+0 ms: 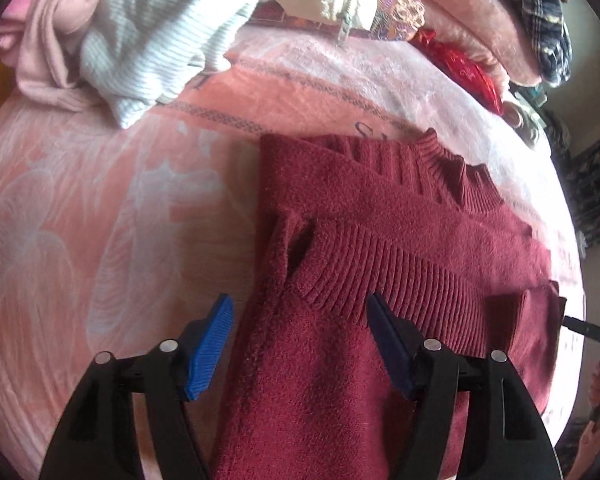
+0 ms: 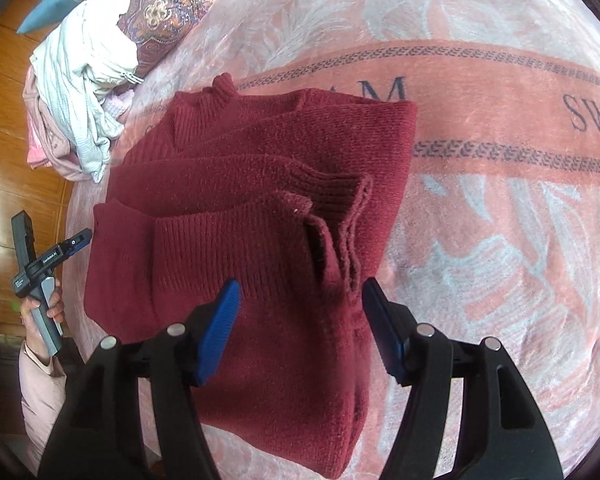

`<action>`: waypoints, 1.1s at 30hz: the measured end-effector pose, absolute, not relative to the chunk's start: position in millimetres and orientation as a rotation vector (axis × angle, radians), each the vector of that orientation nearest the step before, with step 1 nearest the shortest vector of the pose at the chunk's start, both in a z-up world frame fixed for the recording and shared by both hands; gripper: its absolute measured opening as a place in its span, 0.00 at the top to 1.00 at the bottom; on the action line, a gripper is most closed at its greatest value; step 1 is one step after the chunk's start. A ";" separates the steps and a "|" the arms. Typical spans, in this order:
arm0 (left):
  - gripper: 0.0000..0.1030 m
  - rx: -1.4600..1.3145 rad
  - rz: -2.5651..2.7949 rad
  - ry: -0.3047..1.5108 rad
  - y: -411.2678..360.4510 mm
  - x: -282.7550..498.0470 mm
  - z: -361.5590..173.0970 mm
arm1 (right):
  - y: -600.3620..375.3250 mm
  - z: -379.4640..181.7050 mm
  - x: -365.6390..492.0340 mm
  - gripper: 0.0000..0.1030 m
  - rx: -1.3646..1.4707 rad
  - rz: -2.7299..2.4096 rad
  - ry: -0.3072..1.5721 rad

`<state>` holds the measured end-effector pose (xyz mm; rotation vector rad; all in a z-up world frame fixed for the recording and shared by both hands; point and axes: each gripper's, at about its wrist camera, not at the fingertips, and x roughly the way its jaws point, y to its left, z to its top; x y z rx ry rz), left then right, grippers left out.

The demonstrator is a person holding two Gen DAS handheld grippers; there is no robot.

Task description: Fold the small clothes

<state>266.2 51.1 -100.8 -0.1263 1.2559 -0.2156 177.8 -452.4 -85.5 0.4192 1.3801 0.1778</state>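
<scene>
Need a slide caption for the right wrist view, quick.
Right gripper open above the folded maroon sweater on a pink blanket.

A pink plush blanket (image 2: 480,92) with pale leaf patterns and a salmon band of grey lettering covers the bed. Wood-panelled furniture (image 2: 4,92), orange-brown, stands beyond its edge in the right wrist view. At the head lie a paisley cushion (image 2: 168,8), a blue pillow (image 2: 60,0) and a red embroidered cushion (image 1: 466,72) (partly hidden). Soft daylight falls across the bedding; a pale wall (image 1: 596,28) shows at the upper right of the left wrist view.
</scene>
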 end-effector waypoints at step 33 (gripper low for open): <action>0.91 -0.252 -0.233 0.899 51.1 297.7 -38.3 | -487.8 -10.6 239.6 0.95 0.483 0.215 1.073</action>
